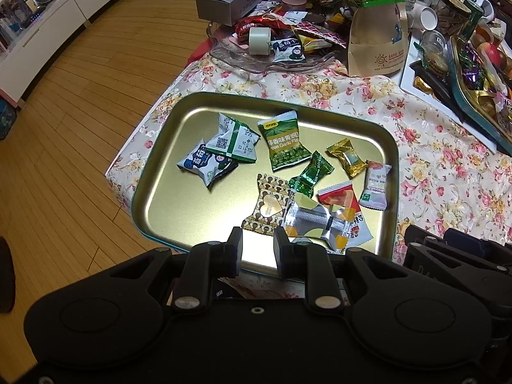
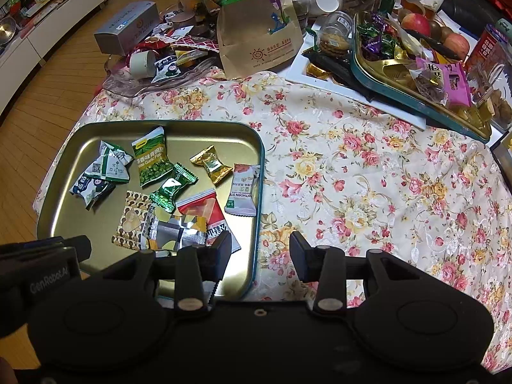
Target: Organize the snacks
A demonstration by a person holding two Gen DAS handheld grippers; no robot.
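- Left wrist view: the left gripper (image 1: 257,246) hangs over the near rim of the gold tin tray (image 1: 166,166), jaws parted by a narrow gap with nothing between them.
- The green pea packet (image 1: 283,145) lies flat mid-tray, its long axis running toward the far rim; the silver wrapper (image 1: 315,220) lies crosswise just ahead of the fingertips.
- Right wrist view: the right gripper (image 2: 260,249) straddles the tray's right wall, jaws moderately apart and empty, over the floral tablecloth (image 2: 368,176).
- The green foil candy (image 2: 172,188) lies diagonally in the tray.

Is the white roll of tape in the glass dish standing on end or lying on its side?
On its side: the tape roll rests on its curved face in the glass dish, hollow core facing sideways.
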